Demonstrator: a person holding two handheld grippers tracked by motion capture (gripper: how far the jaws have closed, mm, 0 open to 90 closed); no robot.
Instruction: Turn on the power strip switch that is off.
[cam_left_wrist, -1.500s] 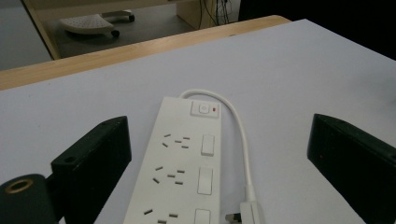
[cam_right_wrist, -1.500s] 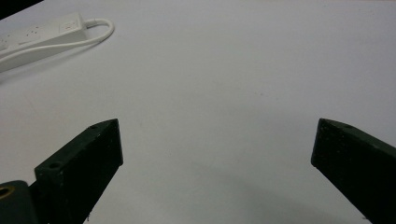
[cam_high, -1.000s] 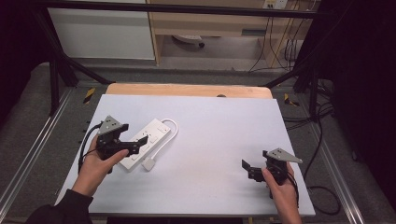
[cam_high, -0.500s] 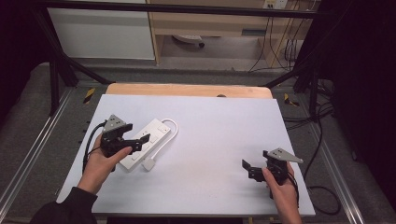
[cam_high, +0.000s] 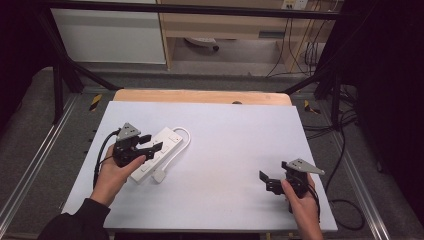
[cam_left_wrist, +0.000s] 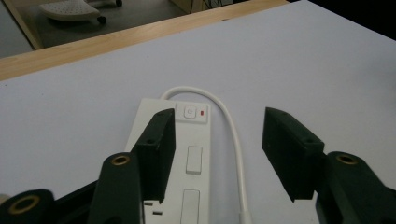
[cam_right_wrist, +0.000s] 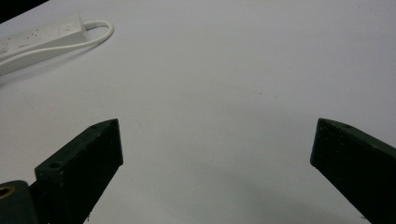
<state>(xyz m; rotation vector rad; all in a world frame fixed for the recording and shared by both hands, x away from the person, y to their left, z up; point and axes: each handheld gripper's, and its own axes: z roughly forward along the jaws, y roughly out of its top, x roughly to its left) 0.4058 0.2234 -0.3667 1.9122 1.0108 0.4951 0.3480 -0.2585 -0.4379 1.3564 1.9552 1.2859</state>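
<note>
A pale lavender sheet covers the bench (cam_high: 215, 200), leaving a strip of bare wood at the far edge; dark floor and cables lie around it. The white power strip (cam_high: 162, 145) lies left of centre with its cord looped beside it. The left gripper (cam_high: 150, 143) has just been closing, its jaws half apart over the strip, not yet pressing. The right gripper (cam_high: 266, 181) rests wide open, holding nothing.
</note>
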